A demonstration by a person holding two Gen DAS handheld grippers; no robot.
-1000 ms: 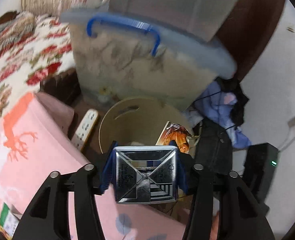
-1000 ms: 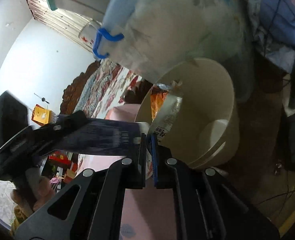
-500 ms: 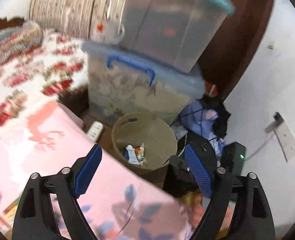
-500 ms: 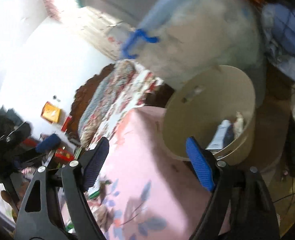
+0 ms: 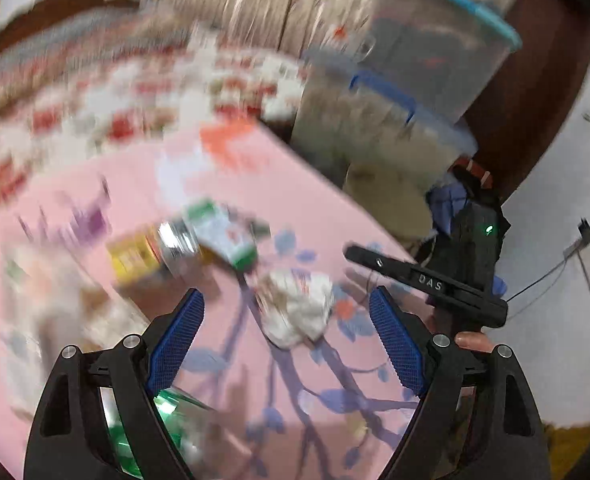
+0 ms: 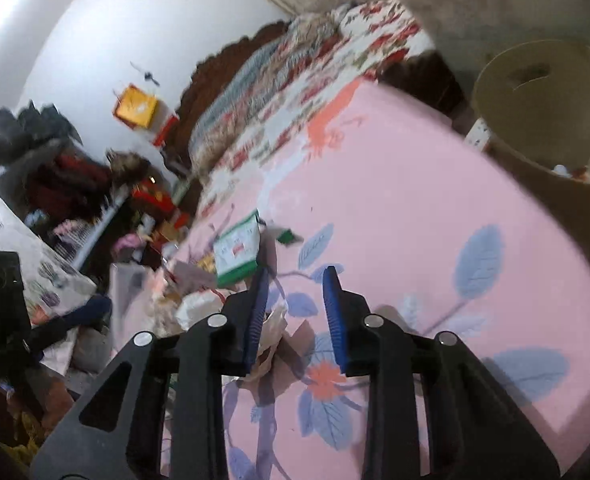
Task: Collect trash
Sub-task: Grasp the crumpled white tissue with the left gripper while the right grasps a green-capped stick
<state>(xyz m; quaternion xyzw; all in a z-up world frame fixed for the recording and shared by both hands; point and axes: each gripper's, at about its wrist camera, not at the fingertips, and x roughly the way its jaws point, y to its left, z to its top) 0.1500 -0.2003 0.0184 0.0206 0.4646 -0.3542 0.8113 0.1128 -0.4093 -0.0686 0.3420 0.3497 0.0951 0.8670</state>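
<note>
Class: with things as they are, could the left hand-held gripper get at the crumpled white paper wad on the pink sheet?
Probably yes: the left hand-held gripper is open, the crumpled white paper wad lies just ahead between its fingers, and nothing covers it.

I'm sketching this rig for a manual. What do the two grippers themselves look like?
Both look alike. The left gripper has black angular arms with triangular cut-outs, silver round bolts at the joints, and blue cross-hatched pads on the fingers. The right gripper shows the same black frame, silver bolts and blue ribbed pads. In the left view, its black side bar bears white letters "DAS". No cables or sleeves show.
</note>
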